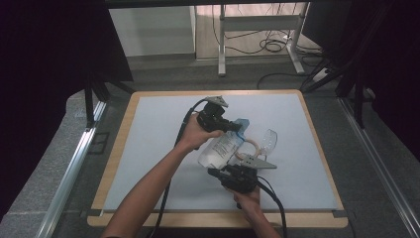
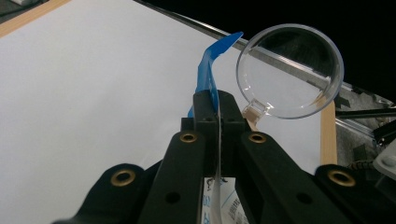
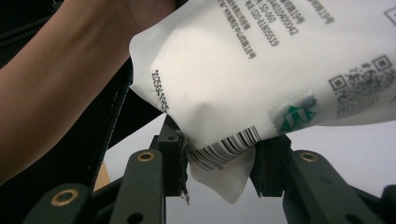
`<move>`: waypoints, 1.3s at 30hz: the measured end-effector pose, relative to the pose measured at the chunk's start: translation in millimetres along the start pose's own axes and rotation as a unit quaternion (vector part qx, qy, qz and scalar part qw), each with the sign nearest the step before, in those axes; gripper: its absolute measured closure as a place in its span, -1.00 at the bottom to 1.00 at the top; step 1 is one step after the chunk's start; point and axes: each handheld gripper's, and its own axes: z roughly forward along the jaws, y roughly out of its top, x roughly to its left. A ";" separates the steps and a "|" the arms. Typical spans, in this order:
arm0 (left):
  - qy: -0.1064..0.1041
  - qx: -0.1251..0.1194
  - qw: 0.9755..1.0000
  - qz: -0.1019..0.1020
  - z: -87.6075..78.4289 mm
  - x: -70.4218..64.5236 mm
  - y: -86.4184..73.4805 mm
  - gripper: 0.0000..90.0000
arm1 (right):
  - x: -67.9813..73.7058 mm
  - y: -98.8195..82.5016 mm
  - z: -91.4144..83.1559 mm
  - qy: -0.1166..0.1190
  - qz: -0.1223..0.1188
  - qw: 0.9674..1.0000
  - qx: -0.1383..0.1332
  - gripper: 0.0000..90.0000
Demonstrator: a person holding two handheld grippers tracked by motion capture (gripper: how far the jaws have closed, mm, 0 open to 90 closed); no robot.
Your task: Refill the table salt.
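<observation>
Spanning both grippers, the pouch (image 1: 224, 146) sits pinched between each pair of jaws.

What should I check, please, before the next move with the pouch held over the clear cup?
1. Left gripper shut on the pouch's blue top edge: ok, the edge is pinched between closed jaws.
2. Right gripper holding the pouch's bottom corner: ok, the jaws bracket the barcode end.
3. Pouch lifted off the table mat: cannot tell from the high view.
4. Clear cup near the top edge: ok, it sits just beyond the left jaws.
5. Cup upright and steady: not ok, it appears to lie on its side.
6. Pouch opened: cannot tell, no opening is visible.
</observation>
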 end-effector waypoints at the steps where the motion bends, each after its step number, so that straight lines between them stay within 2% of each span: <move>1: -0.001 0.000 1.000 -0.002 -0.4 0.9 -0.3 0.99 | -0.6 -0.1 -0.4 0.001 0.000 1.000 0.001 0.39; 9: -0.009 0.004 1.000 -0.005 -2.2 4.9 -2.2 0.99 | -2.9 -0.9 -0.7 0.007 -0.001 1.000 0.010 0.39; 15: -0.007 0.005 1.000 -0.008 -1.7 6.0 -2.9 0.99 | -4.1 -1.3 -1.0 0.006 -0.001 1.000 0.013 0.39; 20: -0.005 0.009 1.000 -0.004 2.2 4.2 -1.5 0.99 | 0.7 -0.2 0.2 0.000 0.000 1.000 0.006 0.40; 28: -0.008 0.011 1.000 -0.012 8.6 4.9 0.5 0.99 | 3.9 2.2 0.6 -0.003 0.026 1.000 -0.006 0.41; 33: -0.006 0.015 1.000 -0.005 10.7 4.1 3.0 0.99 | 4.6 3.2 0.0 -0.008 0.027 1.000 -0.011 0.41; 39: -0.007 0.012 1.000 -0.006 12.7 2.6 3.9 0.99 | 4.7 3.7 -0.4 -0.013 0.026 0.999 -0.014 0.41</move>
